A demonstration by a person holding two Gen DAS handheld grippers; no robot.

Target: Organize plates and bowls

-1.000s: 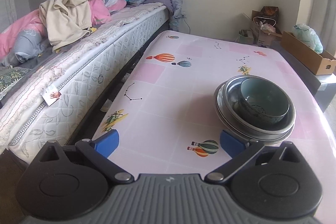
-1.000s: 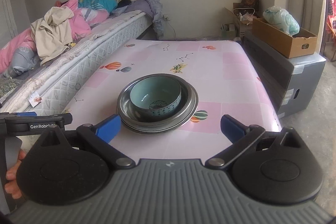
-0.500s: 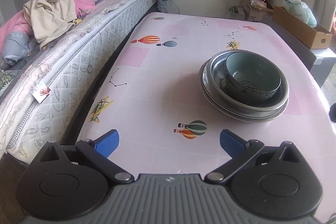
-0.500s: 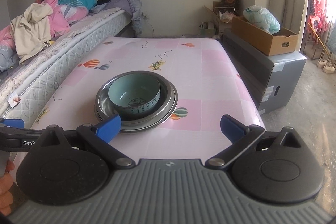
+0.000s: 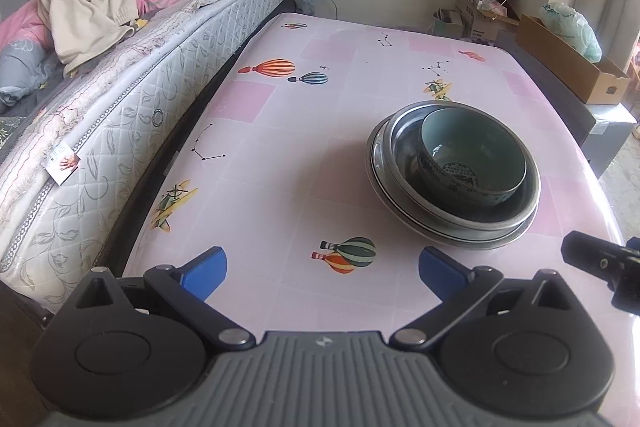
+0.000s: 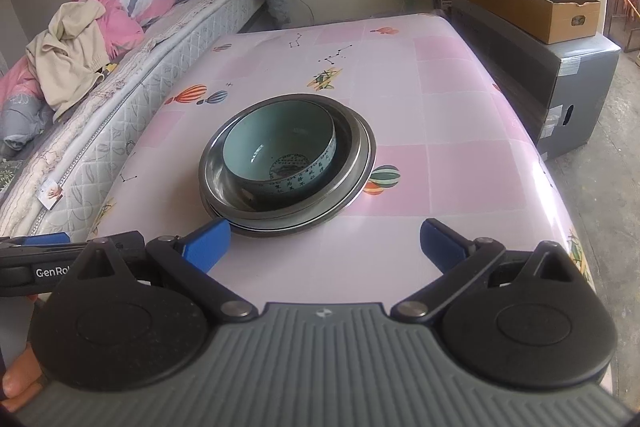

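Celadon ceramic bowl (image 6: 280, 157), glazed, round, with a blue-patterned band on the outside wall, sits nested inside a shallow steel dish (image 6: 352, 147). That dish is stacked on at least one more metal plate (image 6: 280, 227); we see a second rim under it, but can't tell how many layers there are. The stack rests on the table (image 6: 460, 131), right of centre from our left camera, dead ahead from our right. Table cover is glossy pink with a check pattern plus balloon and constellation prints.

Left gripper (image 5: 322, 267): blue pads spread wide, nothing between them, hovering over the near table edge, stack (image 5: 454, 183) ahead and to its right, apart from it. Right gripper (image 6: 325, 243): also spread wide and empty, its left pad (image 6: 206, 243) just short of the plate rim, no contact that we can see.

Quilted mattress (image 5: 120, 131) runs along the table's left side, crumpled clothes (image 5: 92, 3) on top. Open cardboard box (image 6: 528, 3) on a dark cabinet to the right.
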